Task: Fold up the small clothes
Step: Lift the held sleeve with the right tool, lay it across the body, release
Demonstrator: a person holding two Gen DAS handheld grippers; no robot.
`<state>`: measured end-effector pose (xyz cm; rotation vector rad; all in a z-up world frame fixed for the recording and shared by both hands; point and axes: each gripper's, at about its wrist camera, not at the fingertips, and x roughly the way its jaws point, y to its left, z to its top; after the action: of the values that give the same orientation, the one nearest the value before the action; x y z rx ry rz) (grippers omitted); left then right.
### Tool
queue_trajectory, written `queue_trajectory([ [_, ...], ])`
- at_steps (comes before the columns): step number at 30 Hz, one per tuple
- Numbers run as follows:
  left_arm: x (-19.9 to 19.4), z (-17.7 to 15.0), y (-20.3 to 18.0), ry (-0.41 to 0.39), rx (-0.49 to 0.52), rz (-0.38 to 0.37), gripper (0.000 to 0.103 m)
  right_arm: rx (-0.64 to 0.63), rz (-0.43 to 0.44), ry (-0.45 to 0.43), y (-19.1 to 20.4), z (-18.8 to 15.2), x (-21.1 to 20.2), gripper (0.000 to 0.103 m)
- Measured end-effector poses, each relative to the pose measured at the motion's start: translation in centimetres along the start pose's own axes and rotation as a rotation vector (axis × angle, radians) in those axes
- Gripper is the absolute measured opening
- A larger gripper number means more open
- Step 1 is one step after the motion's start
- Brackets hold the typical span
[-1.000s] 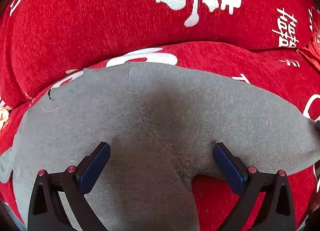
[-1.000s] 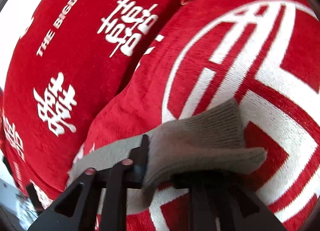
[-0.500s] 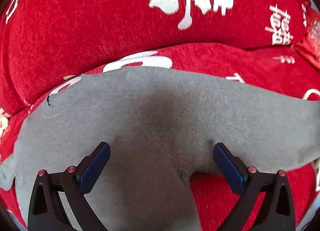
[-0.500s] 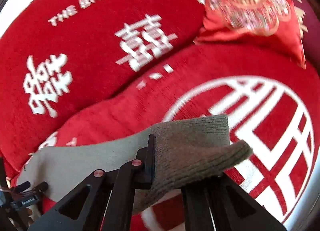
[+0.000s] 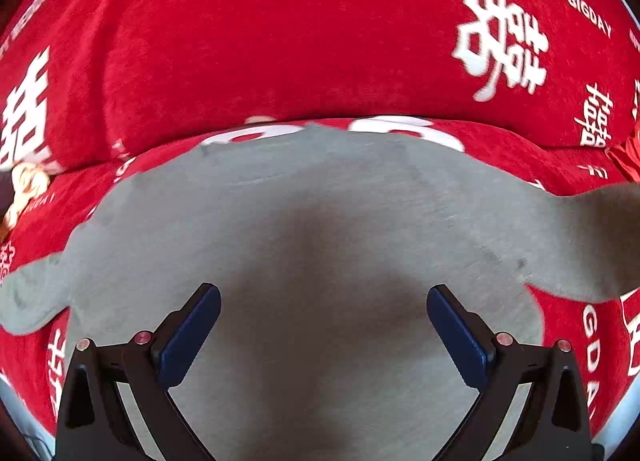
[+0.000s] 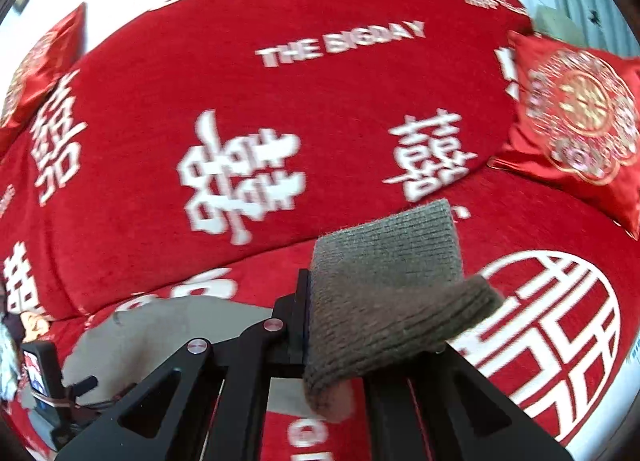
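Right gripper (image 6: 320,325) pinches grey cuff (image 6: 392,281), lifted off red sofa (image 6: 280,109). Left gripper (image 5: 323,325) wide apart, holds nothing, right above grey clothes (image 5: 320,213) stretching sideways toward right gripper.

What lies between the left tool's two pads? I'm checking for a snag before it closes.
Only the grey garment, spread flat under the open left tool; nothing else, per the left wrist view.

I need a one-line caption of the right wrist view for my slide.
Right gripper shut on the ribbed cuff of a grey garment, lifted above a red sofa cover with white characters.
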<state>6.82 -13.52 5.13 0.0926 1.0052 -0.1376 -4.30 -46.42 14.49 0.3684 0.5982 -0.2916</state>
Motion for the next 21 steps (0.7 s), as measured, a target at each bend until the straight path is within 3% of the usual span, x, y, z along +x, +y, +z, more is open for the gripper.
queue_trajectory([
  [11,-1.6,-3.5,8.6,0.004,-0.075,-0.002,0.103,-0.135,0.091,0.026,14.2,-0.6,-0.1,0.005],
  [21,-2.0,-5.7,16.4,0.006,-0.198,-0.006,0.103,-0.255,0.117,0.103,26.6,-5.0,3.4,0.005],
])
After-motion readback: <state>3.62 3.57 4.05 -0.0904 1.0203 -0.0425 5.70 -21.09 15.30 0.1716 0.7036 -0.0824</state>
